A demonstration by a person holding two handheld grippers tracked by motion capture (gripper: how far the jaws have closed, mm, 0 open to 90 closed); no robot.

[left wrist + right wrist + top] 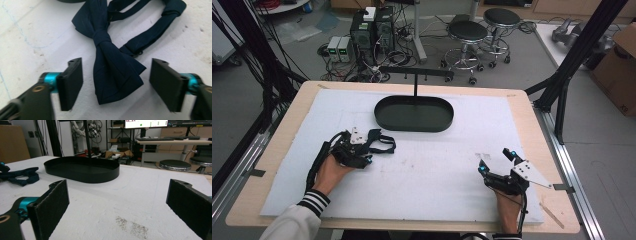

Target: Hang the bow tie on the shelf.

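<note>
The reference landmark was the black oval tray (414,114), which stood on the white mat (427,180) covering the wooden table (532,130). A thin black post (415,86) rose from the tray's far side and carried a horizontal bar (416,73) with small pegs.

A dark navy bow tie (110,62) lay flat on the mat, nearer the person than the tray and off its left end. Its strap (160,27) looped away from the knot toward the tray, whose dark edge was just visible at the top of the left gripper view.

The left gripper (373,145) was positioned over the bow tie, held in the person's left hand (331,172), which wore a striped cuff (314,201). In the left gripper view the jaws stood well apart, one on each side of the nearer wing of the tie. Neither pad (71,83) touched the fabric.

The right gripper (497,161) rested low over the mat, nearer the person than the tray and well off its right end, held by the right hand (507,207). Its jaws were spread wide with only bare mat between them. In the right gripper view a patch of dark specks (131,225) marked the mat ahead of the jaws, with the tray beyond and the bow tie to the tray's left.

Beyond the table, two round stools (467,40) and computer units (372,30) with cables stood on the floor
</note>
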